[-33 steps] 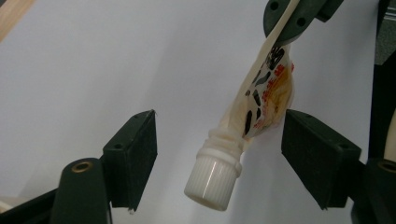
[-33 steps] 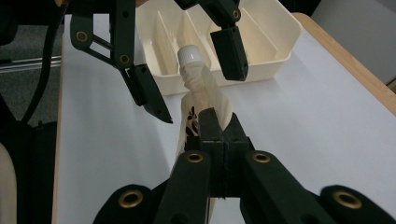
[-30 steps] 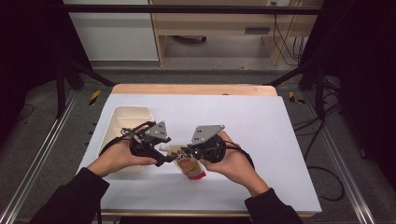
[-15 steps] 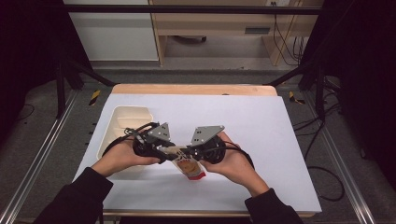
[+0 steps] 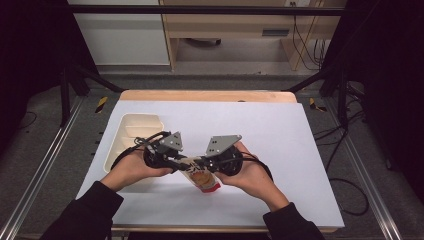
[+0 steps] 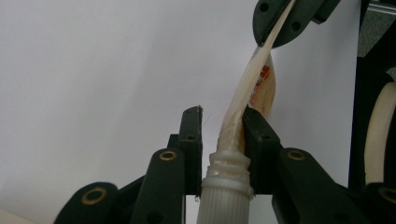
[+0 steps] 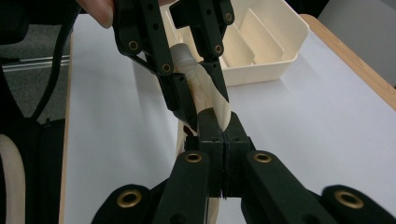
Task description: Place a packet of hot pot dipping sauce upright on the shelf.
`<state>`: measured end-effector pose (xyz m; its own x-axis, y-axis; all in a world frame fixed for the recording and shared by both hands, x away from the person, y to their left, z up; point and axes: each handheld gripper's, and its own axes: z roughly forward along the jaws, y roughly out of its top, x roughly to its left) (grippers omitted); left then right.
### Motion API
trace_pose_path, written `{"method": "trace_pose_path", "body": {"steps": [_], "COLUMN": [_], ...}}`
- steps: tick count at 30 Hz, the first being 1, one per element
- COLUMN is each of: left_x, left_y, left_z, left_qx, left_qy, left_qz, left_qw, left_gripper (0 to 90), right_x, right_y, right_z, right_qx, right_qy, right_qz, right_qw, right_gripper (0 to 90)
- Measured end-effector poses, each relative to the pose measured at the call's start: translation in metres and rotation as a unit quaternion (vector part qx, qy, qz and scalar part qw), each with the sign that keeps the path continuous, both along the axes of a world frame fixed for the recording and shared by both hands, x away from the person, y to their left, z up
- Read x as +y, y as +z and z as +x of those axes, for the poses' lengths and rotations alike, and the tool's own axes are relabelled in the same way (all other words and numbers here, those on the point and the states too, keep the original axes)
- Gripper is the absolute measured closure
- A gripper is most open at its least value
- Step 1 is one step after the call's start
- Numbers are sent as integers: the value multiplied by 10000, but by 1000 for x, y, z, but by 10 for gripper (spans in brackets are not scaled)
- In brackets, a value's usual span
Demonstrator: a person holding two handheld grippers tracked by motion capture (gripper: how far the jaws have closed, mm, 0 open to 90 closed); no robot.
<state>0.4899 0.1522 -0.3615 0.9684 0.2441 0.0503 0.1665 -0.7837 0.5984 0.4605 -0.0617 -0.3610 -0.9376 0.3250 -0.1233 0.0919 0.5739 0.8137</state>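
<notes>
Right tongs (image 7: pixel 219 128) pinch flat printed spouted pouch (image 5: pixel 201 178); left tongs (image 6: pixel 223 135) grip its ribbed white cap (image 6: pixel 226 196) at 9 o'clock, likely unscrewing next.

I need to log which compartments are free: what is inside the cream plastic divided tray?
The cream plastic divided tray shows bare compartments at its far end. The left hand and left gripper cover its near part, so anything there is hidden.

a cream, flat plastic pouch (image 5: pixel 200 176) carries red and brown print and a ribbed white cap (image 6: pixel 225 196). the cream divided tray (image 5: pixel 131 131) sits on a white-topped table (image 5: pixel 280 135) with a light wood edge. black fingers (image 7: pixel 215 135) have brass rivets.
</notes>
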Motion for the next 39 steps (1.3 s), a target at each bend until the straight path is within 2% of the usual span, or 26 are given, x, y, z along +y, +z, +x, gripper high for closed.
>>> {"method": "trace_pose_path", "body": {"steps": [3, 5, 6, 7, 8, 9, 10, 11, 12, 13, 15, 16, 17, 19, 22, 25, 27, 31, 33, 39], "left_x": [-1, -1, -1, -1, -1, -1, -2, -3, -3, -3, -5, -6, -6, -7, -8, -9, -11, -15, -19, -29], "left_y": [0, 0, 0, 0, 0, 0, -1, 0, 0, 0, 1, 1, 1, 1, 2, 3, 3, 5, 6, 11], "left_z": [-2, -2, -2, -2, -2, -2, -2, -1, -1, -1, -2, -2, -2, -2, -1, -1, 0, 3, 5, 9], "left_qx": [-28, -64, -77, -72, -64, -64, -49, -59, -59, -57, -64, -56, -56, -60, -53, -44, -19, -17, -10, -22], "left_qy": [1, -18, -2, 5, 2, 2, 12, -21, -21, -34, -37, -33, -33, -46, -71, -99, -96, -108, -157, -257], "left_qz": [-9, 14, -4, 3, -36, -36, -60, -39, -39, -38, -20, -38, -38, -33, -3, 52, 73, 124, 195, 289], "left_qw": [10000, 10000, 10000, 10000, 10000, 10000, 10000, 10000, 10000, 10000, 10000, 10000, 10000, 10000, 10000, 9999, 9999, 9999, 9997, 9992], "left_gripper": [724, 727, 727, 729, 729, 729, 729, 729, 729, 729, 729, 729, 729, 729, 730, 730, 730, 732, 732, 734], "right_x": [-1, -3, -4, -7, -8, -8, -11, -15, -18, -18, -23, -26, -26, -34, -40, -52, -65, -74, -82, -92], "right_y": [0, -1, -1, -3, -5, -5, -6, -10, -12, -12, -16, -21, -21, -29, -34, -41, -51, -63, -73, -78], "right_z": [0, -1, -1, -1, -1, -1, -1, -2, -2, -2, -1, -2, -2, -4, -6, -10, -13, -14, -12, -11], "right_qx": [10, 14, 30, 31, 72, 72, 129, 110, 119, 119, 229, 414, 414, 450, 432, 486, 594, 672, 770, 856], "right_qy": [-13, -25, -45, -138, -209, -209, -247, -416, -467, -467, -553, -637, -637, -812, -873, -1102, -1248, -1368, -1526, -1690], "right_qz": [25, 54, 85, 100, 119, 119, 131, 171, 207, 207, 275, 212, 212, 122, 144, 209, 361, 376, 397, 433], "right_qw": [10000, 10000, 9999, 9999, 9997, 9997, 9995, 9989, 9986, 9986, 9978, 9969, 9969, 9956, 9951, 9925, 9897, 9876, 9845, 9809], "right_gripper": [874, 818, 769, 646, 588, 588, 526, 432, 394, 394, 285, 183, 183, 93, 76, 66, 64, 64, 68, 65]}}
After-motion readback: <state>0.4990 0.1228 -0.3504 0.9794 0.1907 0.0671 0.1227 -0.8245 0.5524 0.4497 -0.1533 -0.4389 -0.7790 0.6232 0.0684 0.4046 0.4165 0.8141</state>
